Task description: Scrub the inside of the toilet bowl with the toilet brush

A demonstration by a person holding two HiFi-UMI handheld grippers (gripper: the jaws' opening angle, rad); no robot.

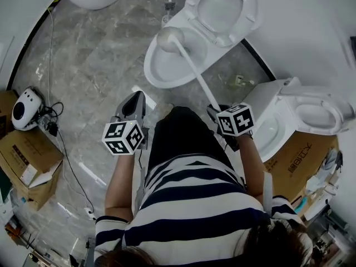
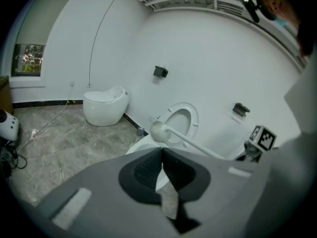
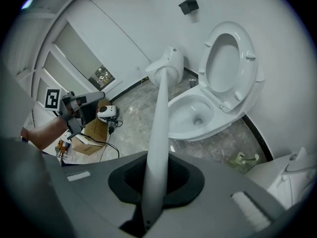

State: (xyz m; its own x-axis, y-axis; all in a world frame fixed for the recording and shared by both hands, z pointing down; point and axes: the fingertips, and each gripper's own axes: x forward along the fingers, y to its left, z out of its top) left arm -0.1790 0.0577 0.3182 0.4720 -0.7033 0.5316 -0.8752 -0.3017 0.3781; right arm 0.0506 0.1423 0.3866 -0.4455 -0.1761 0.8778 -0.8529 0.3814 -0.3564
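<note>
Since the job is done through a long white toilet brush (image 1: 192,65), its handling matters most. It looks like light, rigid plastic with a smooth, tapering shaft and a rounded pale head, so it should weigh little but could twist or slide in a loose grip. The right tool (image 1: 219,113) is clamped on the thick near end of the handle, at centre right of the head view. In the right gripper view the shaft (image 3: 161,123) runs straight out from between the closed jaws toward the upper middle of the frame. Holding it that far back gives reach, but I judge that side pressure at the head will lever hard against the jaws, so a firm squeeze here seems the right hold. The head hangs over the left part of the rim of the toilet bowl (image 1: 151,65) in the upper centre of the head view, apparently in the air and not yet down against the inner wall. The seat and lid (image 1: 222,7) stand raised behind it. The left tool (image 1: 133,102), at lower left of the bowl, has its jaws together on nothing and sits well apart from the brush.
</note>
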